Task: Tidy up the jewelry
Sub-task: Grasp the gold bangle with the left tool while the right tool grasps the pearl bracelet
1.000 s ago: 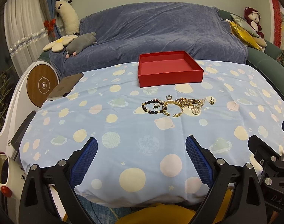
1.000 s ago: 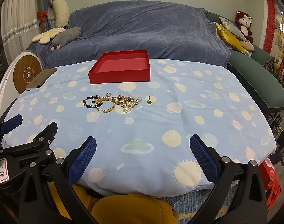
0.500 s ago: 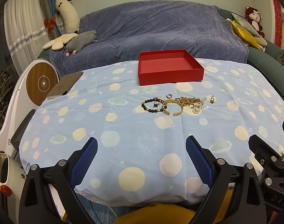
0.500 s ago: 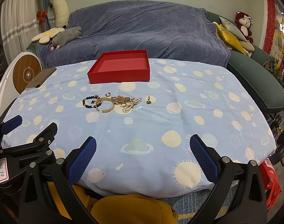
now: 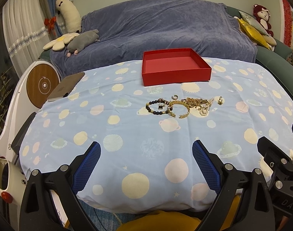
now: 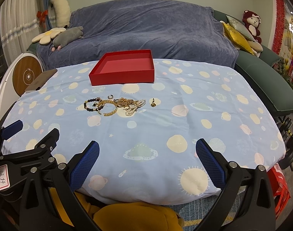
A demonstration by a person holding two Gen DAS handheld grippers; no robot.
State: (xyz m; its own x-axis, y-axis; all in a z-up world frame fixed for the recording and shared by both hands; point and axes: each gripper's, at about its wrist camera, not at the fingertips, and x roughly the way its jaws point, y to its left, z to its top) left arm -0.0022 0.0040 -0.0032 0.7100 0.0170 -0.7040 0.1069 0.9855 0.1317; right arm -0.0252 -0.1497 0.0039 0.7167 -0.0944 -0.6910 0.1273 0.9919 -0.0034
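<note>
Both grippers spread wide and empty; tangled jewelry may snag, dragging neighbours short of box.

Jewelry lay tangled mid-surface: bead bracelet, gold bangle, pearls, two small rings apart. Red box sat empty behind.

The right tongs hang with jaws spread wide above the near edge of the worktop. Beyond them a jewelry heap lies in front of the empty red box, with the left tongs alongside.
</note>
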